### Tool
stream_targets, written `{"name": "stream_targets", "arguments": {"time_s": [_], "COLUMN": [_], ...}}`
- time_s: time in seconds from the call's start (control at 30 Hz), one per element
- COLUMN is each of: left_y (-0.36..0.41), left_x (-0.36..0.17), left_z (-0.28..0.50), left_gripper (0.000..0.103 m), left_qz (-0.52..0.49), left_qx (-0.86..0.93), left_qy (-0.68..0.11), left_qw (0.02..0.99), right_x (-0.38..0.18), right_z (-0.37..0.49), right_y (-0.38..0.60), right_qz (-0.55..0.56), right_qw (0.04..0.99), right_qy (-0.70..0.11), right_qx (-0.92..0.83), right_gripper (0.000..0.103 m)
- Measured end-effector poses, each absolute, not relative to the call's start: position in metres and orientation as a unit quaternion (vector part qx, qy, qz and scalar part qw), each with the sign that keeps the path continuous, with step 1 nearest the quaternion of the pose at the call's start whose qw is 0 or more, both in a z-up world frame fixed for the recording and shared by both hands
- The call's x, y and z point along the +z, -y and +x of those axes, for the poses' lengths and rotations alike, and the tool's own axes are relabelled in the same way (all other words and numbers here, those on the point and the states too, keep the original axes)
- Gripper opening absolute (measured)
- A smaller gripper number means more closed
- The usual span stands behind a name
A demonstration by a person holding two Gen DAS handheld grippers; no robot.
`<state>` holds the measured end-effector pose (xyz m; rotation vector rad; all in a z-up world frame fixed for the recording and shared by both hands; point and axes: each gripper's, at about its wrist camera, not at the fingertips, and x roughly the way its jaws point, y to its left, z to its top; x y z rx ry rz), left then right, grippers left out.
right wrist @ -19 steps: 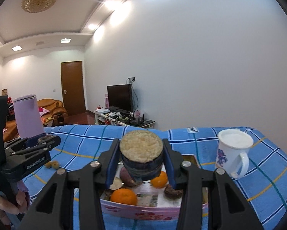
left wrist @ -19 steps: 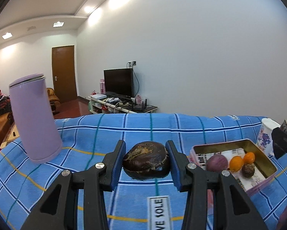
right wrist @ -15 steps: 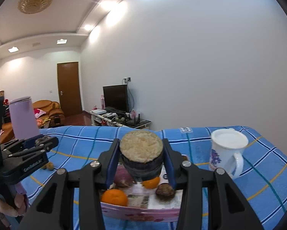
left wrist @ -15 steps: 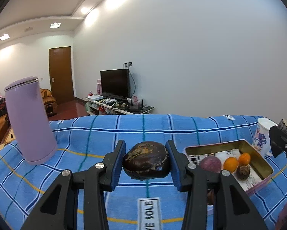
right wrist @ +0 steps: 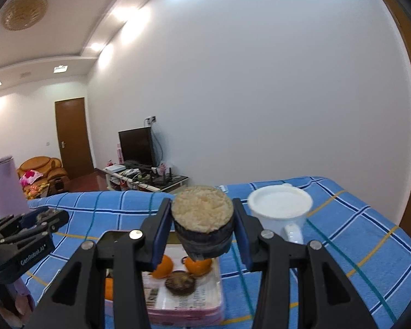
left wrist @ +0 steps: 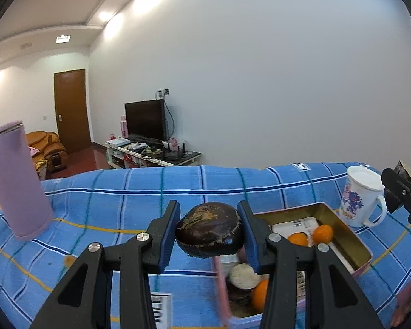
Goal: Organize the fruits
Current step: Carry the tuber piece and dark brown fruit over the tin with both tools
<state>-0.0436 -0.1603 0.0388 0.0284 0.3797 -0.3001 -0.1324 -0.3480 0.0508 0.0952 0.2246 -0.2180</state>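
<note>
My left gripper point(left wrist: 209, 229) is shut on a dark brown wrinkled fruit point(left wrist: 209, 233) and holds it above the near left edge of the pink tin box point(left wrist: 350, 240). The box holds oranges point(left wrist: 297, 239), a cut dark fruit with pale flesh point(left wrist: 242, 275) and another orange. My right gripper point(right wrist: 202, 226) is shut on a cut dark fruit with pale rough flesh point(right wrist: 202, 213), above the same box point(right wrist: 186, 305), where two oranges point(right wrist: 163, 266) and a brown fruit point(right wrist: 180, 282) lie on printed paper.
A white flowered mug point(left wrist: 360, 196) stands right of the box; it also shows in the right wrist view point(right wrist: 280, 208). A tall lilac flask point(left wrist: 14, 181) stands at the far left on the blue checked cloth point(left wrist: 123, 192). The left gripper's body point(right wrist: 21, 235) shows at the left.
Both grippers have moved right and closer over the box, each still holding its fruit. The box now lies right under the left gripper's right finger.
</note>
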Motion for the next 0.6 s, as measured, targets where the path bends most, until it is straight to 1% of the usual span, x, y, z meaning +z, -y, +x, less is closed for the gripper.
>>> {"name": "stream_targets", "arguments": {"time_s": [0.37, 0.6], "left_y": [0.221, 0.235], "left_x": [0.034, 0.026], "left_z": [-0.038, -0.032], "left_gripper": [0.045, 0.045], "left_qz": [0.023, 0.031], "left_qx": [-0.183, -0.185], "left_qy": [-0.206, -0.217], "left_qw": [0.961, 0.958], "right_x": [0.049, 0.041], "right_z": [-0.122, -0.107], "right_y": [0.367, 0.374], "right_qz": [0.043, 0.051], "right_qw": [0.982, 0.977], "right_qy": [-0.124, -0.147], "right_qx": [-0.138, -0.149], "right_gripper": [0.046, 0.046]}}
